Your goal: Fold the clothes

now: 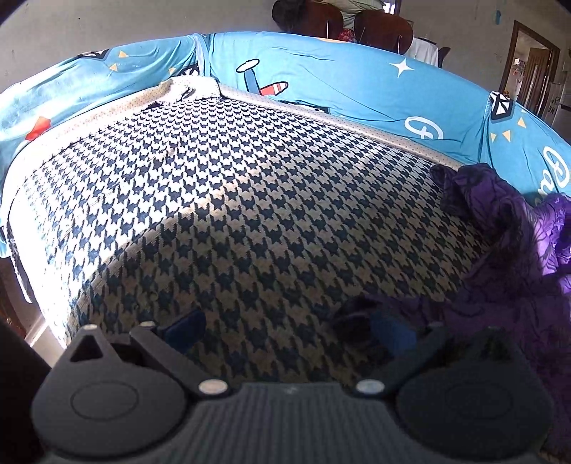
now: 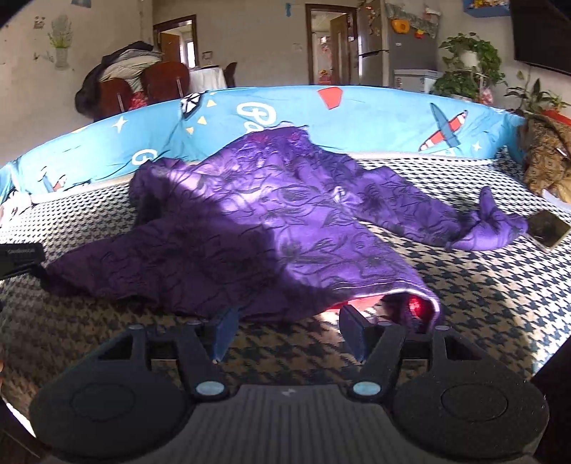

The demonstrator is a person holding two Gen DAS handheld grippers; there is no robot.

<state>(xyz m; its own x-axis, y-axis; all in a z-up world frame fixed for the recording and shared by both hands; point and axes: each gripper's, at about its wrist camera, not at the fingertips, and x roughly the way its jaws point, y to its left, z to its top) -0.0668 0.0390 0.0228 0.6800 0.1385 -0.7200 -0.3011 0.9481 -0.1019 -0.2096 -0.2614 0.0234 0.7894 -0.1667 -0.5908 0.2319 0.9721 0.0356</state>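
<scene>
In the left wrist view, the left tongs (image 1: 285, 330) stand open, their 2 blue pads far apart with nothing between them. Beneath and ahead of them spreads a houndstooth cover (image 1: 249, 200), dark blue on cream, bright with sun on its left part and shaded nearer the tongs. A purple garment (image 1: 506, 250) lies to the right of the tongs, its edge reaching down to the right pad (image 1: 389, 335); whether it touches the pad cannot be told. Beyond the cover runs a blue padded backrest (image 1: 339, 78) printed with planes and stars. Behind that stand brown chairs (image 1: 382, 28) against a pale wall, with a doorway (image 1: 531, 78) to the far right.

In the right wrist view, the right tongs (image 2: 289, 332) are open, pads clear of any cloth. The purple garment (image 2: 271, 221) lies spread just ahead of them on the houndstooth cover (image 2: 499, 285), its near hem turned up beside the right pad, showing red underneath. A sleeve stretches off to the right toward a phone (image 2: 547, 228). A patterned brown cloth (image 2: 546, 157) sits at the far right. Behind the blue padded backrest (image 2: 374, 107) are chairs, a doorway, a fridge (image 2: 374, 43) and potted plants (image 2: 471, 60).
</scene>
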